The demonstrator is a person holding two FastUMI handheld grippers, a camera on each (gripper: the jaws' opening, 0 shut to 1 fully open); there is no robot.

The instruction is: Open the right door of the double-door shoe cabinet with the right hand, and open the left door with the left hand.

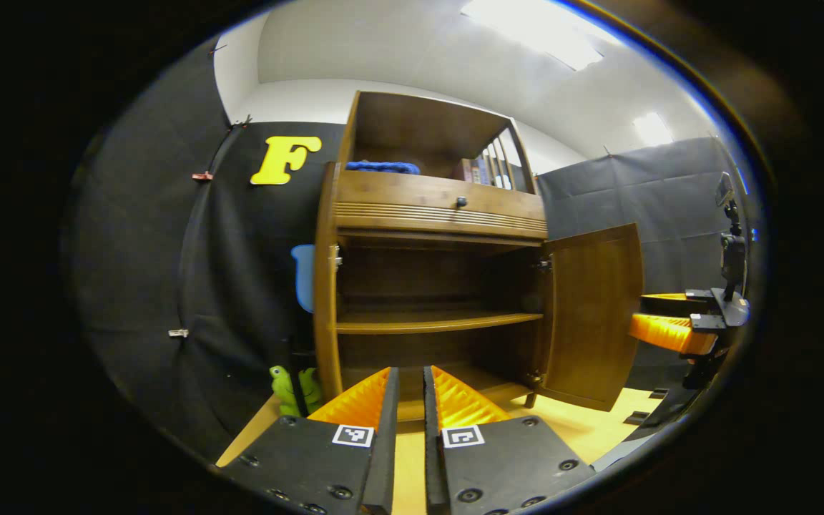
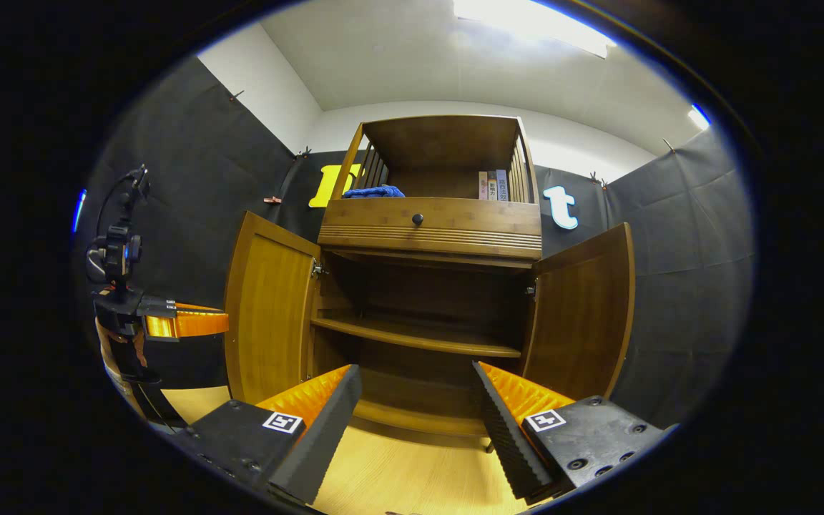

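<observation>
The wooden shoe cabinet [image 2: 430, 236] stands ahead with both lower doors swung out. Its left door [image 2: 269, 315] and right door [image 2: 580, 315] angle outward, baring the inner shelf [image 2: 419, 336]. In the left gripper view the right door [image 1: 591, 315] is open and the left door [image 1: 326, 286] is seen nearly edge-on. My left gripper [image 1: 410, 386] hangs low in front of the opening, its fingers close together with nothing between them. It is also beside the left door [image 2: 190, 323]. My right gripper [image 2: 415, 372] is open and empty in front of the cabinet. Its fingers [image 1: 662, 332] are spread beyond the right door.
A drawer with a dark knob [image 2: 418, 218] sits above the doors. The top shelf holds a blue cloth [image 2: 373, 192] and some books [image 2: 494, 184]. A green toy [image 1: 287, 390] stands at the cabinet's left foot. Black cloth walls close in on both sides of the wooden floor [image 2: 398, 472].
</observation>
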